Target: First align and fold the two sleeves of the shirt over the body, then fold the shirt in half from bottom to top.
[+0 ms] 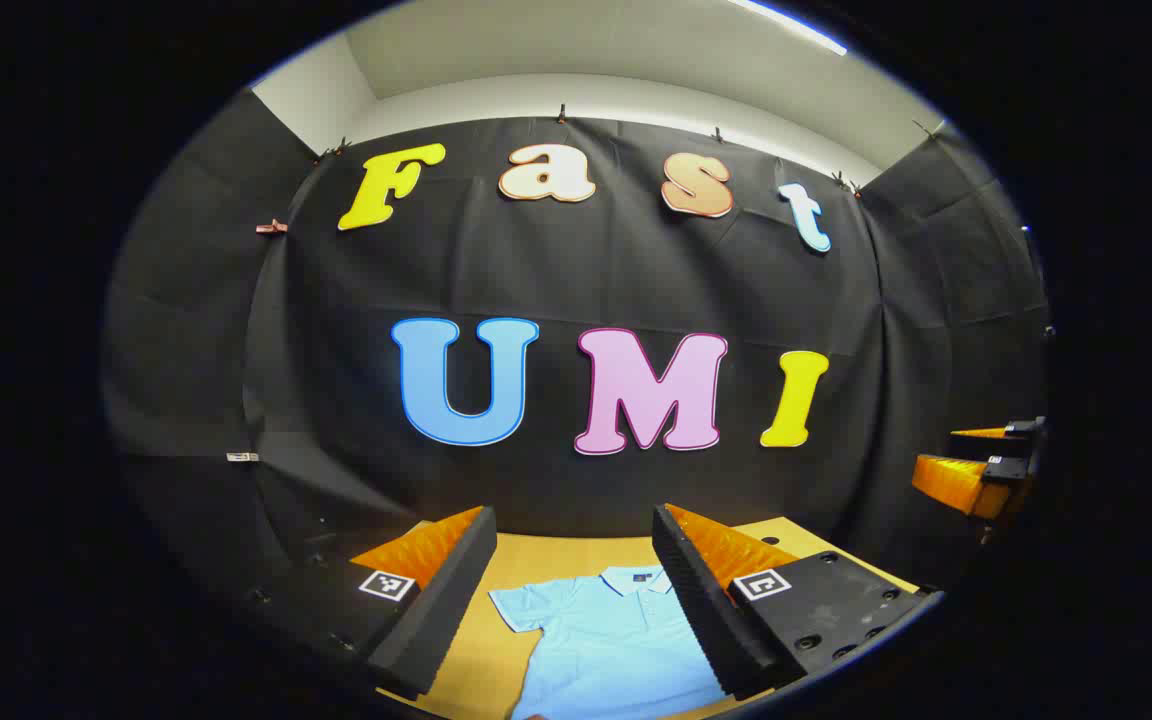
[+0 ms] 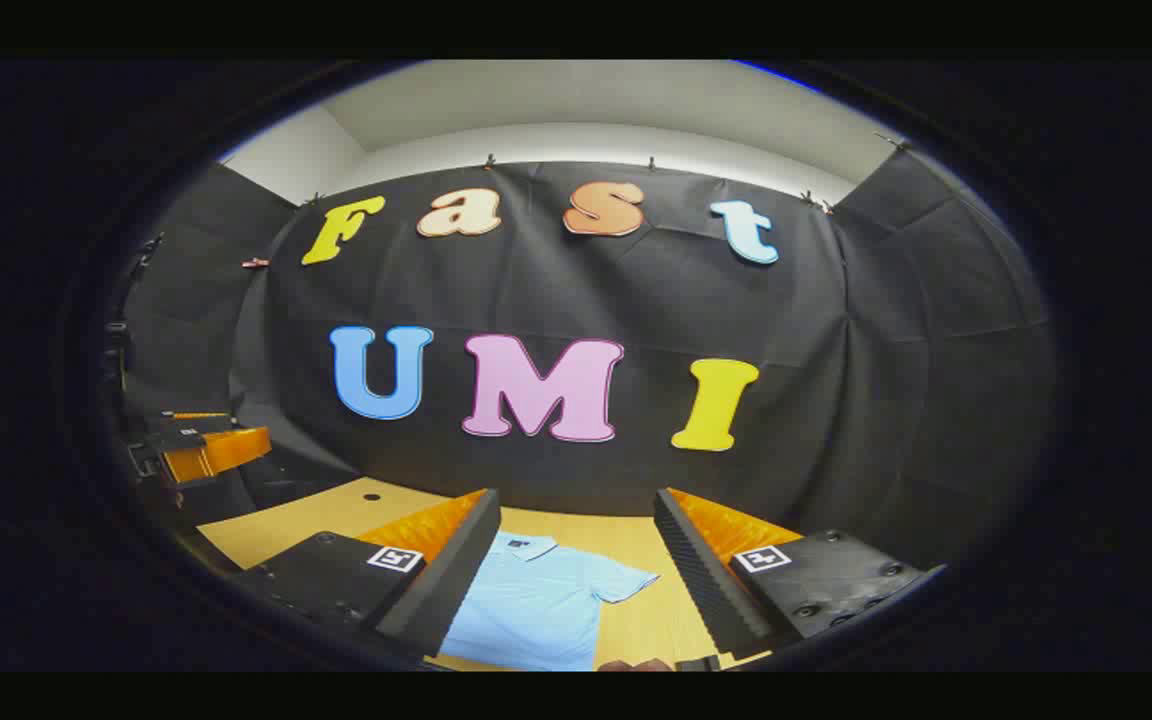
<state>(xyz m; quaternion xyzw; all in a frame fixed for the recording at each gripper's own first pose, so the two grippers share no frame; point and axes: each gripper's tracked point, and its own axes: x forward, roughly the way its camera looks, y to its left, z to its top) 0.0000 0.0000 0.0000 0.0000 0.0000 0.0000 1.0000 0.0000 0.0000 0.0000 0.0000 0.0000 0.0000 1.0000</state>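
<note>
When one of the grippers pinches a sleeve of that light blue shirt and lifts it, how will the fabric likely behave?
The shirt lies flat on the wooden table, so it is probably thin and floppy: a pinched sleeve would likely drape rather than hold its shape. It looks light. On the smooth tabletop, the body may slide along when tugged.

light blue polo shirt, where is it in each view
Left gripper view: the light blue short-sleeved polo shirt lies bottom centre, between that tool's fingers.
Right gripper view: bottom, slightly left of centre, partly behind the left finger.
Shared landmark: the shirt's white collar on the yellow wooden table.
</note>
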